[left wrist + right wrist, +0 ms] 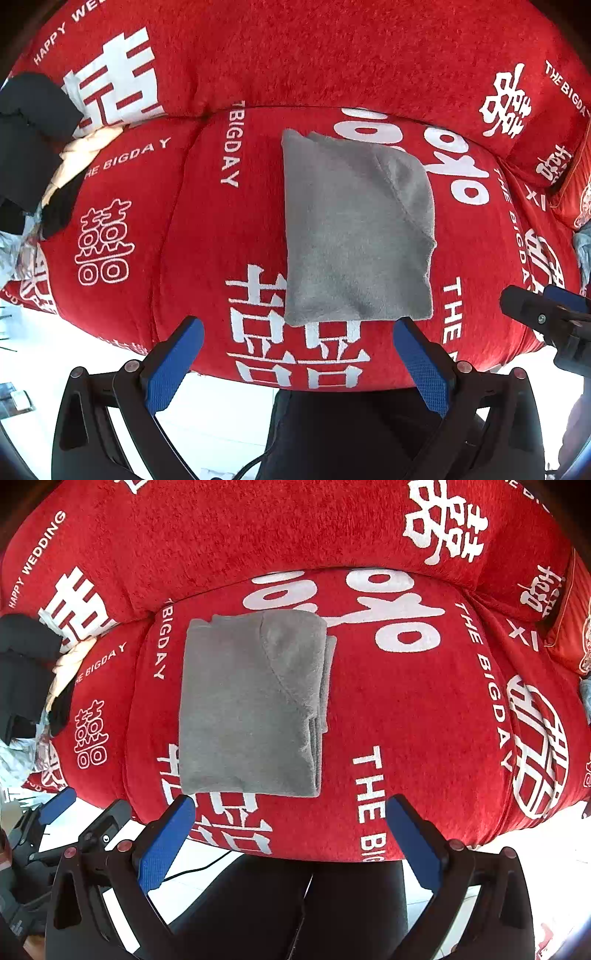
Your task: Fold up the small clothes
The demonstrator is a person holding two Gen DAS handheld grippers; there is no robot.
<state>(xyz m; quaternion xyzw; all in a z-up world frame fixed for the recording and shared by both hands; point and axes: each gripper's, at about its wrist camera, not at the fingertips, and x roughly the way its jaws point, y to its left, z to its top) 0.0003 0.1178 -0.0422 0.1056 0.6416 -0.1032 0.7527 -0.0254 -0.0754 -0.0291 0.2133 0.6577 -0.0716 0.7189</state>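
Nearest the left wrist camera, the left gripper (pixel 297 332) stands with its blue pads spread wide and nothing between them, poised just short of the near edge of the grey garment (pixel 354 229). From the right wrist camera the right gripper (pixel 290 808) looks the same: jaws wide apart, empty, its left pad close to the garment's near left corner. Dark trousers of the person show below both tools, at six o'clock.

Beyond the fingertips, the grey garment lies folded into a neat upright rectangle on the red sofa cover (pixel 207 229), at about twelve o'clock from the left gripper and eleven o'clock from the right. Several layers stack along its right edge, and a diagonal seam crosses the top face, so the fold looks complete or nearly so. Both tools sitting open and apart from the cloth would suit a release after a final fold, or a pause before moving the bundle aside.

Farther off, at nine to ten o'clock, a heap of dark and cream clothes (pixel 44 147) waits on the seat, probably next in line.
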